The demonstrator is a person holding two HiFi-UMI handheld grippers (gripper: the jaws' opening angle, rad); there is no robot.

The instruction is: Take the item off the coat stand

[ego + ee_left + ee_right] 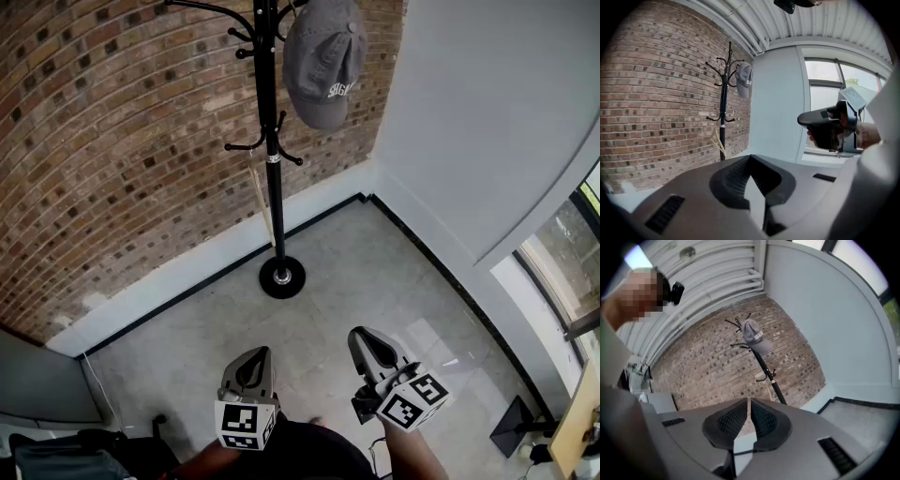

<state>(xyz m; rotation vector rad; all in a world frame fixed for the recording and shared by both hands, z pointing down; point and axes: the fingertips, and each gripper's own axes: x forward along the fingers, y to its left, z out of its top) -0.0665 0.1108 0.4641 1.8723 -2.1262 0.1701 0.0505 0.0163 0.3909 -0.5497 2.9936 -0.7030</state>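
The right gripper [748, 402] has its two jaws drawn together, with only a hairline slit between the ribbed pads [732, 420] and nothing caught in it. The left gripper [750, 157] likewise has its jaws meeting at the tips, and nothing sits between its pads [735, 176]. In the head view both grippers are low and near the person, the left gripper [258, 354] just left of the right gripper [362, 336], side by side but apart, both pointing toward the far corner. From the left gripper view the right gripper [802, 120] shows at the right, held in a hand [865, 136]. Beyond them lies pale grey floor [375, 272]. Well apart from both grippers, in the far corner, stands the black coat stand [272, 141] on its round base [281, 277]. A grey cap [323, 61] with white lettering hangs from an upper hook on the stand's right side, untouched by either gripper; it also shows in the left gripper view [744, 79] and the right gripper view [754, 338]. A pale wooden hanger [263, 202] hangs lower down against the pole. A brick wall [112, 141] runs behind and to the left of the stand, a plain grey wall [469, 112] to its right, and a window [562, 253] at the right edge.
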